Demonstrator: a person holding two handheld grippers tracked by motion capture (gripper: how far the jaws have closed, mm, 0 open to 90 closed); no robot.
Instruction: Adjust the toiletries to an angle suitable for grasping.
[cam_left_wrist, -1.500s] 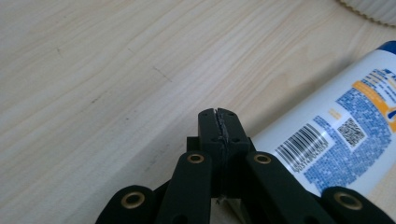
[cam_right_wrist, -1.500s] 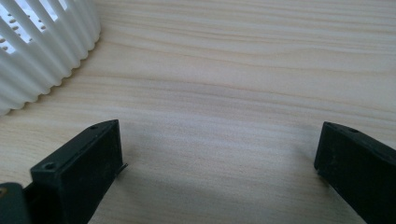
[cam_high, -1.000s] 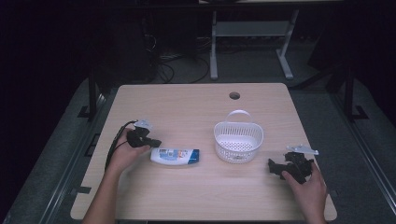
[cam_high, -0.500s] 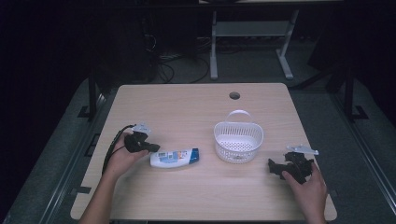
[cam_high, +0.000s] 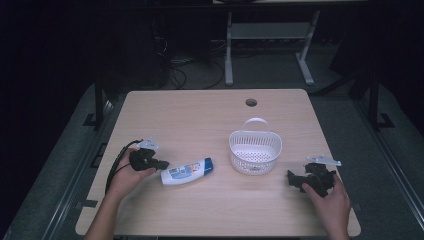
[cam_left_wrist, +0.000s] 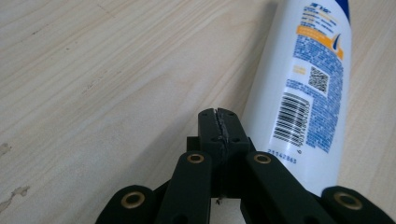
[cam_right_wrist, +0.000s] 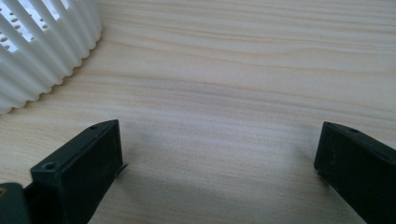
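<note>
Nothing looks packed yet: the basket (cam_high: 255, 152) sits empty at centre-right; the bottle (cam_high: 187, 171) lies lower left of centre; beside it the left gripper (cam_high: 161, 163) is closed, empty; the right gripper (cam_high: 290, 178) gapes wide, lower right.

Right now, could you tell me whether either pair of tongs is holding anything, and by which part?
Nothing is held. The left tongs are shut on nothing, beside the bottle lying on the table. The right tongs stand open over bare wood near the basket.

Bottle (cam_high: 187, 171) flat on table (cam_high: 200, 120), left of basket (cam_high: 255, 152), seemingly well apart.
</note>
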